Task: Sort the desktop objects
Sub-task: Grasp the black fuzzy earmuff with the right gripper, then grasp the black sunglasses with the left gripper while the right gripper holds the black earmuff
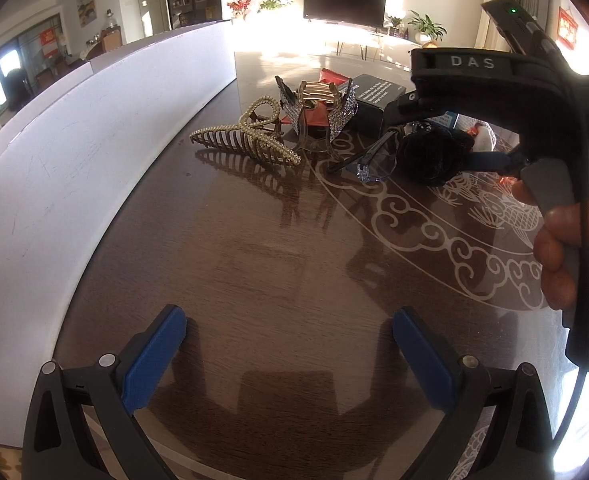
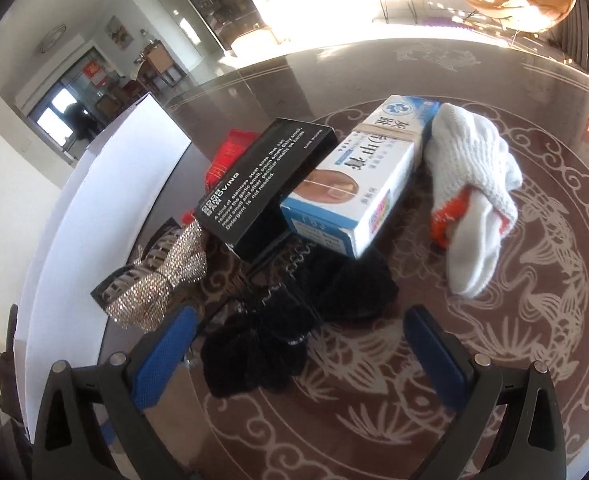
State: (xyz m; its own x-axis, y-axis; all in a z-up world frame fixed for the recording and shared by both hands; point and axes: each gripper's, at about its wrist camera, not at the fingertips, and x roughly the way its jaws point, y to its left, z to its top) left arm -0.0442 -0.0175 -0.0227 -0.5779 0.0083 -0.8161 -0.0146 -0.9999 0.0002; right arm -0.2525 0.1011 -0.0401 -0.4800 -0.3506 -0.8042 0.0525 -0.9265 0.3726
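A heap of objects lies on the dark table [image 1: 286, 264]. In the left wrist view I see a gold hair claw [image 1: 246, 140], a rhinestone hair claw [image 1: 318, 108], a black box [image 1: 374, 100], glasses [image 1: 368, 160] and a black fluffy hair clip [image 1: 430, 152]. My left gripper [image 1: 290, 340] is open and empty, low over bare table, short of the heap. My right gripper [image 2: 298, 344] is open, its jaws on either side of the black fluffy clip [image 2: 294, 320]. Behind it lie the black box [image 2: 266, 180], a white and blue box [image 2: 358, 176] and white gloves [image 2: 474, 184].
A white board wall [image 1: 74, 152] runs along the table's left side and also shows in the right wrist view [image 2: 106, 184]. A red packet [image 2: 230, 152] lies behind the black box. The right gripper's body and the hand holding it [image 1: 534, 140] fill the right of the left view.
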